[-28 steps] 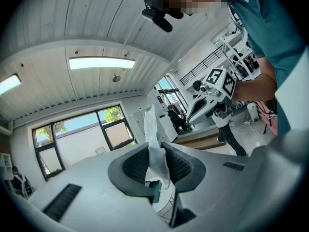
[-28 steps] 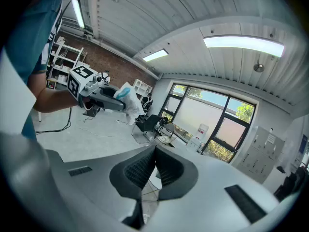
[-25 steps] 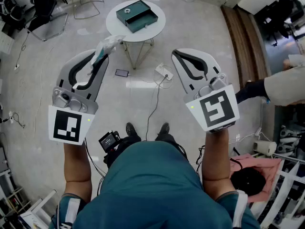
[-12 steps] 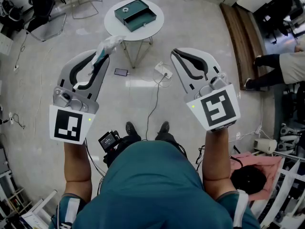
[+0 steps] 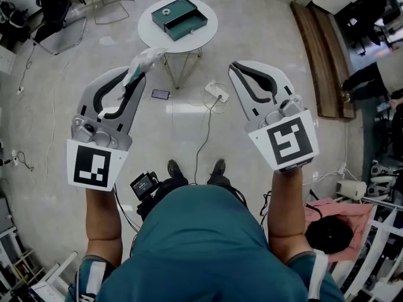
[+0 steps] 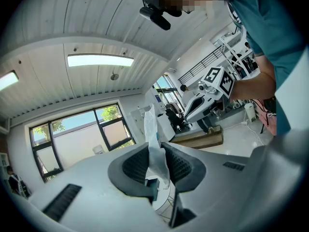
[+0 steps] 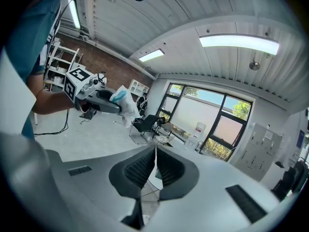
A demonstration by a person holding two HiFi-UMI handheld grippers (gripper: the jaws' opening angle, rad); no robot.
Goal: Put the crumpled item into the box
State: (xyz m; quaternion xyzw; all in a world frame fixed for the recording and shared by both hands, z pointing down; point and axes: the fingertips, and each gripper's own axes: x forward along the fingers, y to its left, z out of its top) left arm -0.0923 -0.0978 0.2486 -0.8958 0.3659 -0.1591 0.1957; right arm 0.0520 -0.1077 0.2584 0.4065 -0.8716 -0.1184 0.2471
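Left gripper (image 5: 134, 75) pinches the crumpled item (image 5: 146, 58); right gripper (image 5: 237, 68) has its jaws together on nothing.
Both are raised above the floor, with the item poking past the left jaw tips, short of the green box (image 5: 179, 16) on the round table (image 5: 151, 38). Each cube bears a black-and-white square marker.
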